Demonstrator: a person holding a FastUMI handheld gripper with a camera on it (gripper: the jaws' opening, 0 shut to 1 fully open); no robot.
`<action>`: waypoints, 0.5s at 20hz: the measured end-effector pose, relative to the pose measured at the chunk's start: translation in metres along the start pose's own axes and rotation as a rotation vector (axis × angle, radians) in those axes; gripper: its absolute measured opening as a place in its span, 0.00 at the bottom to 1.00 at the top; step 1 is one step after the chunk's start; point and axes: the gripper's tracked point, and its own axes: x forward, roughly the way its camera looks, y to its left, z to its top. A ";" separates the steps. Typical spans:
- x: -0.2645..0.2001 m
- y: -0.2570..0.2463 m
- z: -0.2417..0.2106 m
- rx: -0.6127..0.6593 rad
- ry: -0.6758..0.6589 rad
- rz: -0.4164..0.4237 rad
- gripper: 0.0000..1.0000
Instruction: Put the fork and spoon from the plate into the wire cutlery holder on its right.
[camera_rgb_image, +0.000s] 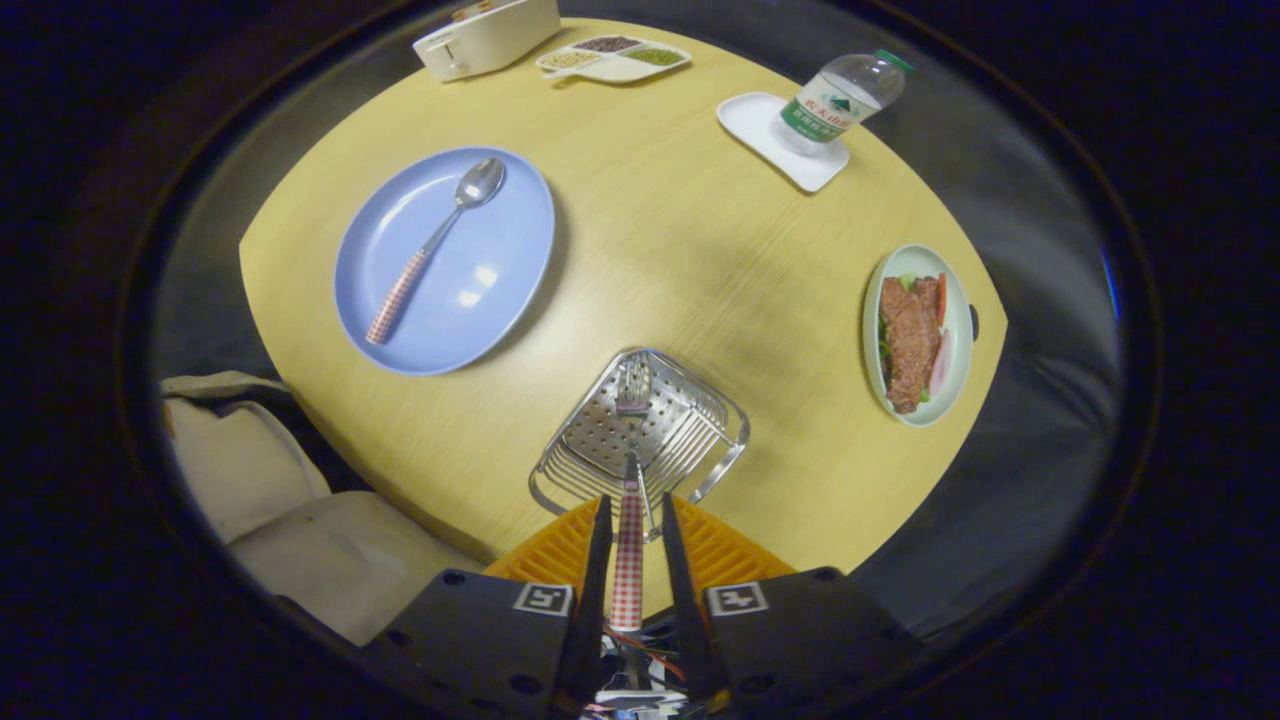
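Dangling the checked-handle fork (629, 520), pinched in the gripper (630, 545), over the wire cutlery holder (640, 425); matching spoon (437, 243) is waiting on the blue plate (500, 290).

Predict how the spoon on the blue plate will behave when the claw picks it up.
The spoon looks stiff. Its polished bowl seems slippery, so the checked handle is likely the surer grip. Its slim handle might pivot. The claw holds the fork over the wire holder.
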 end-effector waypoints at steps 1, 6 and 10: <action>-0.004 0.000 0.002 0.020 -0.033 -0.004 0.61; -0.036 0.006 0.032 0.218 -0.312 -0.047 0.98; -0.065 0.025 0.049 0.345 -0.527 -0.068 1.00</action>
